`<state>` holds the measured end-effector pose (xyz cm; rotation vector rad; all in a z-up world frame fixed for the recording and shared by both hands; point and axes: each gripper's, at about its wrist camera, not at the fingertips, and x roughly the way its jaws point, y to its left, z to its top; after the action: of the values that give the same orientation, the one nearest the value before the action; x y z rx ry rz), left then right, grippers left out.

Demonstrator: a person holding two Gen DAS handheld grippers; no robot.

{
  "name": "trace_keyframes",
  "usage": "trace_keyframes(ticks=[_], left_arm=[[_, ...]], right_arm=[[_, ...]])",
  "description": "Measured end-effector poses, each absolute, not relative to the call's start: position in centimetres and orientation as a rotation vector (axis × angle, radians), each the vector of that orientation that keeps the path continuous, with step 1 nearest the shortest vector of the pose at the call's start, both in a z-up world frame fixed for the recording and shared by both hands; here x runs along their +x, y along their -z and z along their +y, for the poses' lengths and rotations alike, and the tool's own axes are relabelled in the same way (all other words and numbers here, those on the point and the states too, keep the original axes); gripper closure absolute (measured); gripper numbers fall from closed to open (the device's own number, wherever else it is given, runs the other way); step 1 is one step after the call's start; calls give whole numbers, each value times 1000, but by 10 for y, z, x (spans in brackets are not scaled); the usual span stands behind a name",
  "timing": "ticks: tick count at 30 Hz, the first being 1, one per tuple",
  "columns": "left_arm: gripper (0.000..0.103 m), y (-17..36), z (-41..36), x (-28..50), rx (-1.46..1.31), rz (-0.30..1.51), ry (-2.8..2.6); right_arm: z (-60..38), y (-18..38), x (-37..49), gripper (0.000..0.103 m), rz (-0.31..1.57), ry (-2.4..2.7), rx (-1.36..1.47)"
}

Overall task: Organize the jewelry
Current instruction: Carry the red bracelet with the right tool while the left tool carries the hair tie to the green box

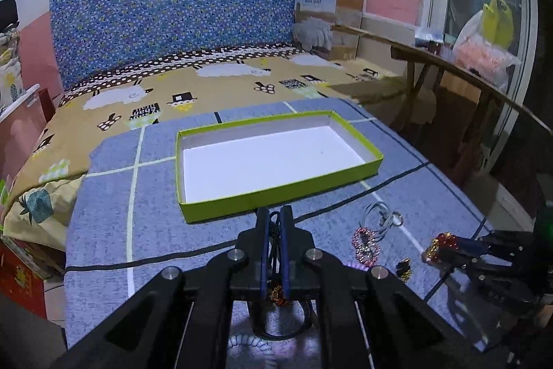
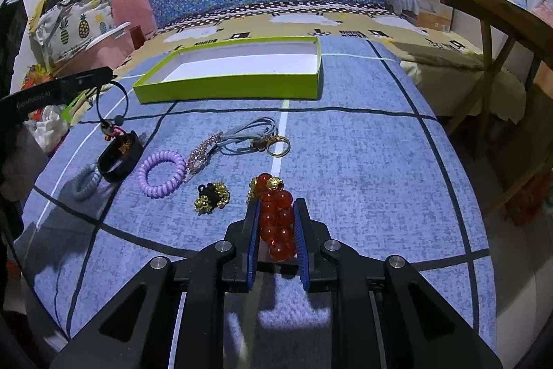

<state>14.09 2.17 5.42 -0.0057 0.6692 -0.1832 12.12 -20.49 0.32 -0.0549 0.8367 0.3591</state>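
We list open blue cloth on the bed [image 2: 363, 144] right of the white stripe up to the green box [image 2: 235, 89], passage on the left crowded by the purple coil [image 2: 161, 174], black band [image 2: 119, 158], grey cord [image 2: 249, 134] and gold cluster [image 2: 211, 197].

Lime-green box [image 2: 228, 90], white inside; red-and-gold beads [image 2: 276, 217].
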Motion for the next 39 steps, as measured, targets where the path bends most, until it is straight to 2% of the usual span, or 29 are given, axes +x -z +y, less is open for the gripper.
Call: trace_keyframes(ticks=[21, 39], left_arm=[[97, -83, 32, 144, -30, 601, 198], [97, -73, 45, 224, -6, 623, 128]], right_arm=[[-195, -43, 139, 84, 741, -435, -35], [-162, -58, 247, 84, 731, -461, -67]])
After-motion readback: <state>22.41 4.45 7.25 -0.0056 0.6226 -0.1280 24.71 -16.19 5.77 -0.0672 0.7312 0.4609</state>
